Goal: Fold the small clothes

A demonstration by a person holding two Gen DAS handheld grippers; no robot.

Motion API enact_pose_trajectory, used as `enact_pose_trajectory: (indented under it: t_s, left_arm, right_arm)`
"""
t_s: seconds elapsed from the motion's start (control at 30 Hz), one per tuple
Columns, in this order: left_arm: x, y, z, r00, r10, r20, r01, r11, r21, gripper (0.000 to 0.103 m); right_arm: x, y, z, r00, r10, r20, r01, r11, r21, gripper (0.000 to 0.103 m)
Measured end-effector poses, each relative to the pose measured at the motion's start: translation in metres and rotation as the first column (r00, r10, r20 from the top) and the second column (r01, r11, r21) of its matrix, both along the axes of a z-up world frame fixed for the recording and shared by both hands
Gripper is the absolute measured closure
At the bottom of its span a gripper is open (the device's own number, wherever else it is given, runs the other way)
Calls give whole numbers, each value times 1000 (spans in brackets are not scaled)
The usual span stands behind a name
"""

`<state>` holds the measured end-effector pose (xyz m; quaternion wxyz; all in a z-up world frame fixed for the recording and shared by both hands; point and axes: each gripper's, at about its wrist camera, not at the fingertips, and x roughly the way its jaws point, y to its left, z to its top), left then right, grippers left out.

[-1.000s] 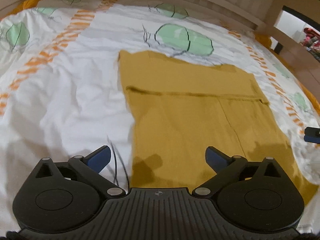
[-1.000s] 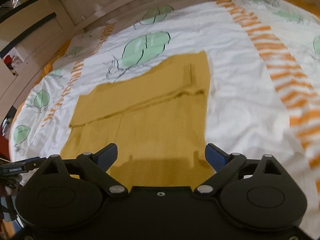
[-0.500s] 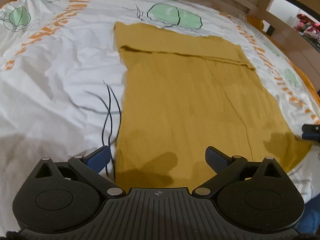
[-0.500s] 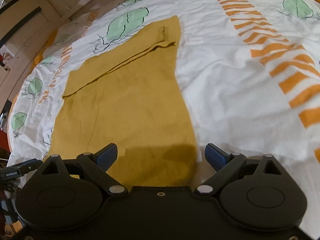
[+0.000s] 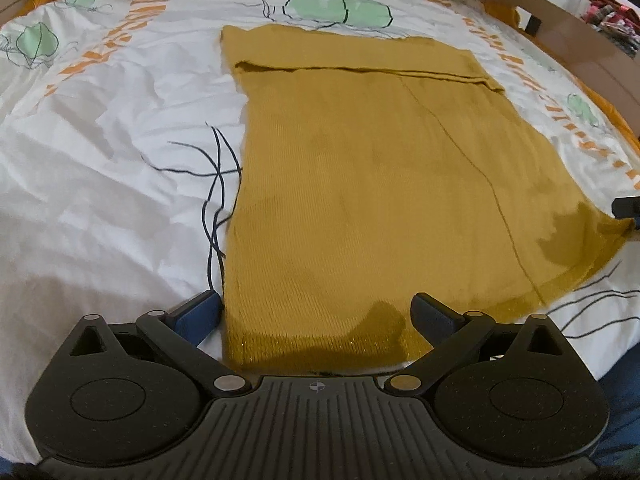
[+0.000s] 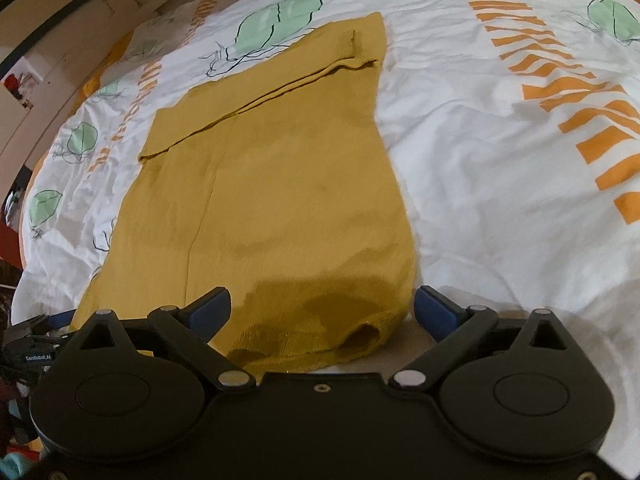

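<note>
Left wrist: left gripper point(image 5: 316, 310) is sitting jaws wide open, nothing between them yet, straddling the near-left hem corner of the mustard knit garment point(image 5: 360, 184). The left finger is sitting just off the cloth on the bedsheet point(image 5: 100, 168); the right is over the hem. Looks like pre-grasp for the next fold: drop, pinch the corner.

Right wrist: right gripper point(image 6: 322, 310) is also gaping, empty, bracketing the near-right hem corner of the garment point(image 6: 272, 184). Hem is puckering there. Garment is lying flat ahead of the jaws, far end already folded over, lengthwise crease showing. Both should pinch together, then lift evenly.
</note>
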<state>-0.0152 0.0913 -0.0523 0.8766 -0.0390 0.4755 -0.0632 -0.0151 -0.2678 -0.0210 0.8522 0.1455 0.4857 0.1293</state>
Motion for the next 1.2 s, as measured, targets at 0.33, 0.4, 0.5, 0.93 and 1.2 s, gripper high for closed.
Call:
enact_pose_trajectory:
  t_s: [0.33,0.4,0.5,0.93,1.2]
  left_arm:
    - [4,5,-4,999,4,-34,-5,1000,-29,2]
    - [5,5,-4,999,1,-41,-2,1000,-29,2]
    - [5,7,-3,999,1,-41,-2,999,-37,5]
    - [4,25,0,998,44,-42,-47,997,-67,61]
    - [4,26,-1,999,33,-40,-37,994,-102,77]
  right_arm:
    - [-6,4,2,999,39,-5,-39,999,-2,4]
    - [-5,4,2,999,45,-11,-45,999,2,4]
    - [-3,2,2,999,46,-24,-46,999,19,3]
    - [12,-18,4,992,-6,-123,27,986,164,16]
    - [12,-20,-2,989,-9,-149,18,998,64,62]
